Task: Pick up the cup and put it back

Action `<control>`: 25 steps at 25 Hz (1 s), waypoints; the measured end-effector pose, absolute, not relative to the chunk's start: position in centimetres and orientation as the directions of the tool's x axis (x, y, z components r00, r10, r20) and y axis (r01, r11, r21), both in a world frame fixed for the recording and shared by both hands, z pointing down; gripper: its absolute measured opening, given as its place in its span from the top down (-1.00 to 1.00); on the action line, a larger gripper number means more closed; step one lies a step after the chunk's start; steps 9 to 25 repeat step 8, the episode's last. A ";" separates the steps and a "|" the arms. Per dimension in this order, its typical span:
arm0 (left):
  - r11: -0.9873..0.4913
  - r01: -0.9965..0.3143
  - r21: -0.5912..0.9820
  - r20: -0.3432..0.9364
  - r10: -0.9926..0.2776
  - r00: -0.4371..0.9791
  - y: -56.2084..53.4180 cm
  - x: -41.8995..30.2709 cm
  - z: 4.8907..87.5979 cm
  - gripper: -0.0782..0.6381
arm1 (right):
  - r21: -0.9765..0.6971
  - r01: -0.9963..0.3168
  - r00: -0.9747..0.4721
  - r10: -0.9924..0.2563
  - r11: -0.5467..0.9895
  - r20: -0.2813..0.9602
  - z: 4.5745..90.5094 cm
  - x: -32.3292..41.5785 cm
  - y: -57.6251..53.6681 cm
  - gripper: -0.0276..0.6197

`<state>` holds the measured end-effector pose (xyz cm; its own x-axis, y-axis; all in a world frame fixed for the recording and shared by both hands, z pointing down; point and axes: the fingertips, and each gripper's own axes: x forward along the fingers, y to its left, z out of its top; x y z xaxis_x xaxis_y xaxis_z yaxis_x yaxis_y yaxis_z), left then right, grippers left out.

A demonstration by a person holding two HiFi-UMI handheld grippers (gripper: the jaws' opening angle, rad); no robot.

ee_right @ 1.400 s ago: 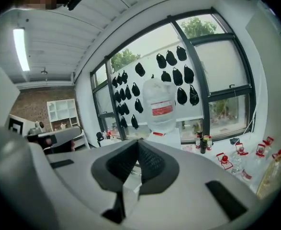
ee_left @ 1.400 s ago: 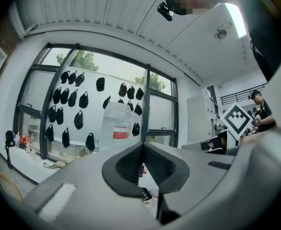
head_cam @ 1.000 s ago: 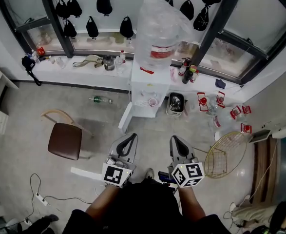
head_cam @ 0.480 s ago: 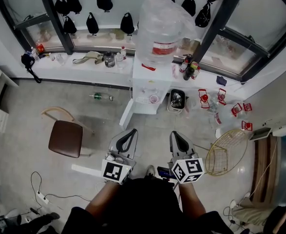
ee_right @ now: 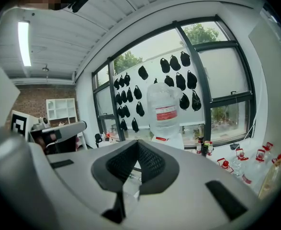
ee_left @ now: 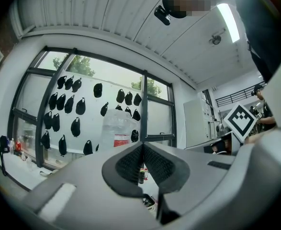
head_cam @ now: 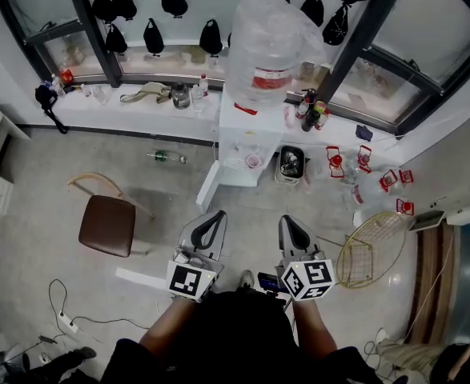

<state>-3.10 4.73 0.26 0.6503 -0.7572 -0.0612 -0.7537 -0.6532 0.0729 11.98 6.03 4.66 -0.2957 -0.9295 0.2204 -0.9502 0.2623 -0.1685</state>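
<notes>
A small pink cup [head_cam: 253, 162] sits in the white water dispenser's [head_cam: 239, 134] tray, well beyond the left tool [head_cam: 212, 221] and right tool [head_cam: 289, 224], each pressed together, empty.

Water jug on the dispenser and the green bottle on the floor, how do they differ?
The water jug is far bigger than the green bottle. The jug is clear with a red label; the bottle is green. The jug stands on the white dispenser; the bottle lies on the floor. Both are bottles.
</notes>
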 end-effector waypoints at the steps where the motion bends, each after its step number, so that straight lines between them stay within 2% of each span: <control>1: -0.653 -0.754 0.073 -0.063 -0.758 0.650 4.8 -3.1 0.3 0.76 | -0.168 -0.950 -0.296 -0.929 0.263 0.220 4.7 12.0 6.1 0.93; 25: -0.651 -0.754 0.083 -0.061 -0.759 0.649 5.0 -2.9 0.3 0.76 | -0.166 -0.949 -0.300 -0.928 0.267 0.220 4.7 12.1 6.3 0.93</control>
